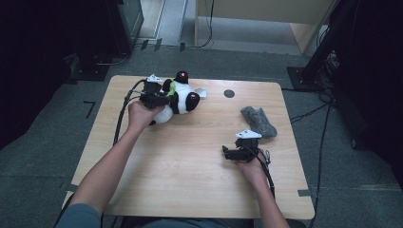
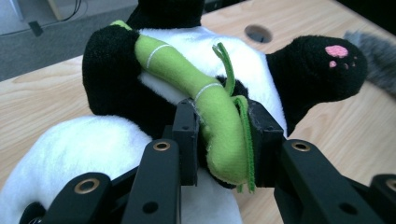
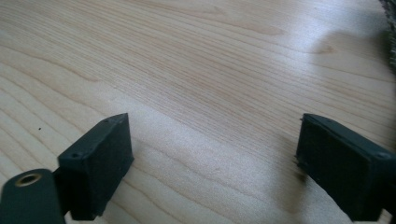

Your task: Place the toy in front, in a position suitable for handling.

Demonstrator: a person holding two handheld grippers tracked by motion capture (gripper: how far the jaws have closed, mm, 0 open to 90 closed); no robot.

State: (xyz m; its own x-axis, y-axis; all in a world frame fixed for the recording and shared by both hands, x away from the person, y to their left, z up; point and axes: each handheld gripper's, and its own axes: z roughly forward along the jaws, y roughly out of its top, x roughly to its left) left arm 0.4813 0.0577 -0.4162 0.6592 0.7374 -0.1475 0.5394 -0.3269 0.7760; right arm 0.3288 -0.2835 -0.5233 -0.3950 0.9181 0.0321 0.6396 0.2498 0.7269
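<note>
Pinching the green felt bamboo stalk (image 2: 219,126) of the plush panda (image 2: 154,112), my left gripper (image 2: 218,140) had its jaws closed on that soft stem, the pads pressing it from both sides so the fabric bulged a little between them. A thin dark-green leaf strip (image 2: 245,140) was caught against one pad. I judged the stalk a handy place to hold but a weak one: it was stitched to the panda's chest and could stretch or tear if it carried the whole toy. The panda itself looked light, squashy and not at all fragile or slippery; its fur would give under the pads, so a firmer hold would be across an arm or a leg, where the stuffing is thick.

Outward from the jaws, the panda lay on its back at the far left part of the wooden table (image 1: 190,156), one black paw with a pink pad (image 2: 336,51) raised just beside the stalk. Beyond the panda sat a round hole in the tabletop (image 1: 229,93), and well to the panda's right lay a grey fuzzy cloth (image 1: 258,121).

My right gripper (image 1: 236,153) rested well apart from the panda, near that cloth, its jaws standing wide with nothing between them but bare wood.
</note>
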